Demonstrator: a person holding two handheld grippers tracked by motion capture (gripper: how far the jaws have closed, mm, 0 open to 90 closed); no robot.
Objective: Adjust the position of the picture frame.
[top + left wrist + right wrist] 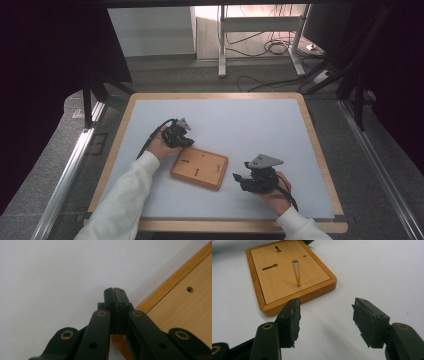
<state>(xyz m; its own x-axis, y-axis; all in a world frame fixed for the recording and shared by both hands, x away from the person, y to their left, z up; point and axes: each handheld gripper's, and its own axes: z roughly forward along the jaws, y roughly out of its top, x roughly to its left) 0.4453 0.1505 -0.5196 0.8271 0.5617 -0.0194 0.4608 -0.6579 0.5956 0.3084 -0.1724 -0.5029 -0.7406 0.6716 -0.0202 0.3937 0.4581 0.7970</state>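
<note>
Wooden board (200, 168) lies flat on the pale tabletop (240, 125), between the two hands and turned at a slant to the table's edges. Brass pin (296, 273) stands upright in the board's panel, near its middle; two keyhole slots (270, 267) and a small round hole (304, 256) lie beyond it in the right gripper view. Left hand-held gripper (114, 291): jaws pressed fully together, nothing between them, tip just beside the board's raised rim, over the tabletop; whether it touches the rim, cannot tell. Right hand-held gripper (325, 312): jaws standing apart at a moderate gap, nothing held, low over the tabletop just short of the board's near edge, aimed roughly toward the pin. Judgement: the step in hand looks like taking the pin, with the left steadying the board. To do it well: bring the right gripper in level and centred so the pin passes between the pads without a knock; close on the upper shaft, not the base; keep the grip square so the pin does not tilt and bind in its hole; lift straight along the pin's axis. The board is light and may slide or lift with the pin, so press the left tip on its rim first.
</note>
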